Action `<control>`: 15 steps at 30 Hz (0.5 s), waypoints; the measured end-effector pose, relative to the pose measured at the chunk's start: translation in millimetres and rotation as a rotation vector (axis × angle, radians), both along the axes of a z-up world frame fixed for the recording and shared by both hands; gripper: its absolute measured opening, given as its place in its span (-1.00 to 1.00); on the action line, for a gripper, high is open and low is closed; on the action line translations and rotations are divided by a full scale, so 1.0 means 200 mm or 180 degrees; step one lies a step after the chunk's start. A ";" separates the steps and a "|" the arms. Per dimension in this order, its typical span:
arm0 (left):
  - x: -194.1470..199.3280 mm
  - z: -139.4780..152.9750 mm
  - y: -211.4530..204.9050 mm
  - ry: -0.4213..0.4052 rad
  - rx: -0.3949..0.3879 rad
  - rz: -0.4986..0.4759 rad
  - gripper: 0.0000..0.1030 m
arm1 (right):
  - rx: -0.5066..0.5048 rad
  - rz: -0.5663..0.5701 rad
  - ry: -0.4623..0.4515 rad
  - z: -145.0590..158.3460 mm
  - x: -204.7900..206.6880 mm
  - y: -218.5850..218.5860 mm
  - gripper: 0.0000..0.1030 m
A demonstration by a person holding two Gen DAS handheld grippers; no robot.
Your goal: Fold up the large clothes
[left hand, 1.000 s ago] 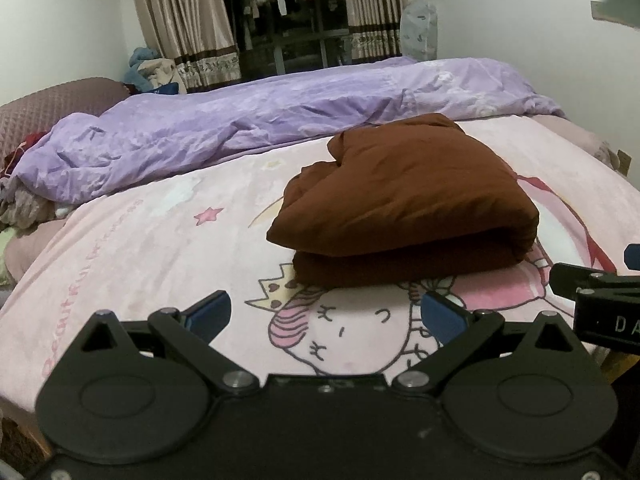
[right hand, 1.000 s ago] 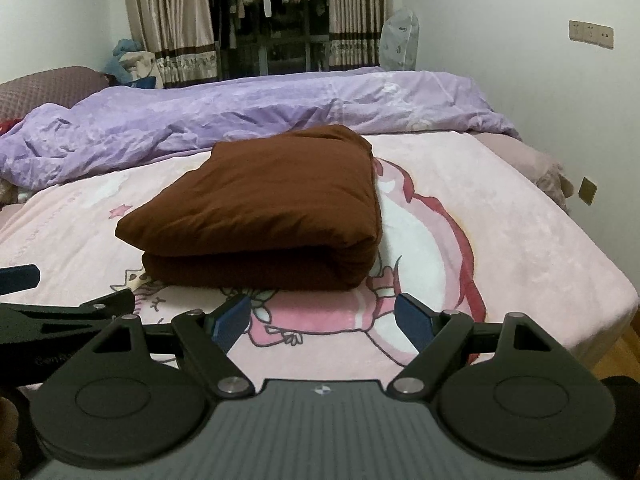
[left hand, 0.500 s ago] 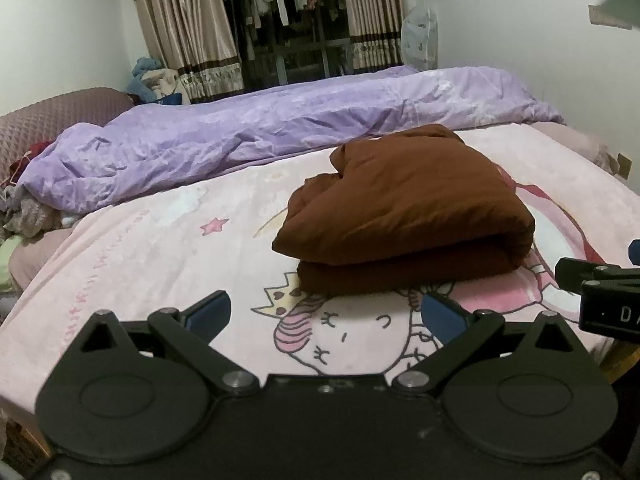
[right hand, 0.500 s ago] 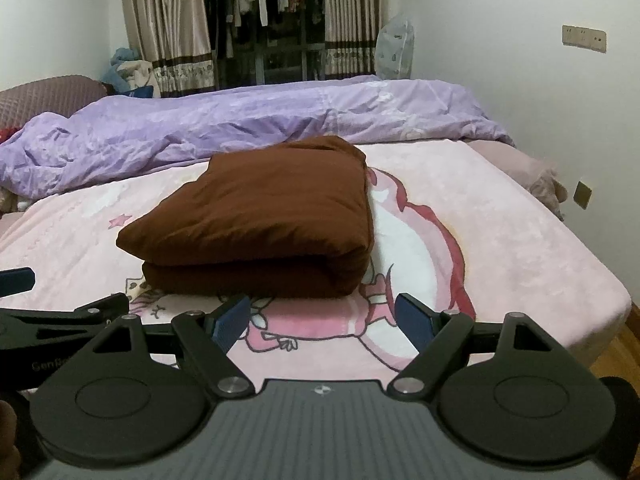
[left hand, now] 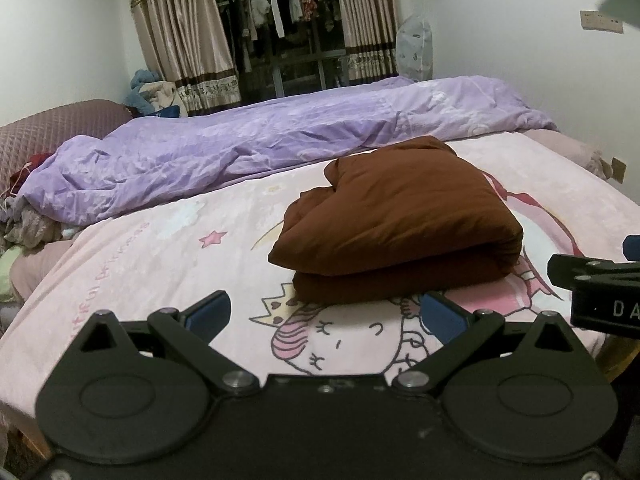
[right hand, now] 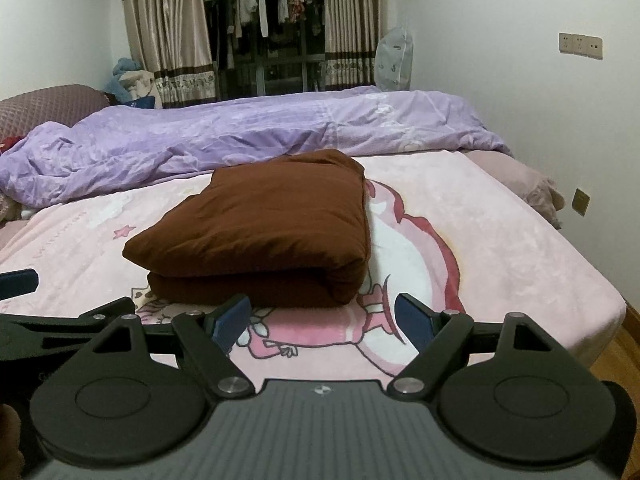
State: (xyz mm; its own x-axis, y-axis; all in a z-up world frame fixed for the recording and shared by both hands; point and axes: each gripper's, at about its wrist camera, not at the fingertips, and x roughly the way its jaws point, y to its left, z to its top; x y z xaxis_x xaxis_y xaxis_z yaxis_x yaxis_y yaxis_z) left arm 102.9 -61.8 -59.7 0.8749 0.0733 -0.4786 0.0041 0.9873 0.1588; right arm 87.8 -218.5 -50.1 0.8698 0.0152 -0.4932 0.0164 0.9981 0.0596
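The brown garment (left hand: 396, 220) lies folded in a thick bundle on the pink blanket (left hand: 160, 248), near the middle of the bed, with two layers showing at its front edge. Behind the garment the purple duvet (left hand: 260, 144) lies in a long crumpled roll across the bed. Behind the duvet there are curtains (left hand: 180, 32) and clothes hanging on a rail (left hand: 280, 4).

The left gripper (left hand: 326, 314) is released, its blue pads (left hand: 208, 312) stand wide apart and hold nothing. It hangs in front of the garment, over the cartoon print, and does not touch the garment. The right gripper (right hand: 322, 318) is also released and empty, with its pads (right hand: 232, 318) apart, just in front of the garment's front edge. In the left view the right gripper shows at the right side of the garment, apart from it
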 end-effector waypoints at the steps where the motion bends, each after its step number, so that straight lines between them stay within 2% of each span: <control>1: 0.00 0.00 0.00 -0.0001 -0.0004 0.0002 1.00 | 0.0000 -0.0002 -0.0001 0.00 0.00 0.00 0.87; 15: 0.00 0.00 0.00 -0.0004 -0.0007 -0.0002 1.00 | -0.0002 0.0000 0.0013 0.00 -0.01 0.00 0.87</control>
State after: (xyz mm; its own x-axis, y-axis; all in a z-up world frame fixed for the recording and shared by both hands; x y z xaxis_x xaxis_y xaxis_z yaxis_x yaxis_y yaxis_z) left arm 102.9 -61.7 -60.0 0.8755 0.0717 -0.4778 0.0046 0.9876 0.1567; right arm 86.5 -218.1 -49.9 0.8678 0.0148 -0.4966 0.0166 0.9981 0.0589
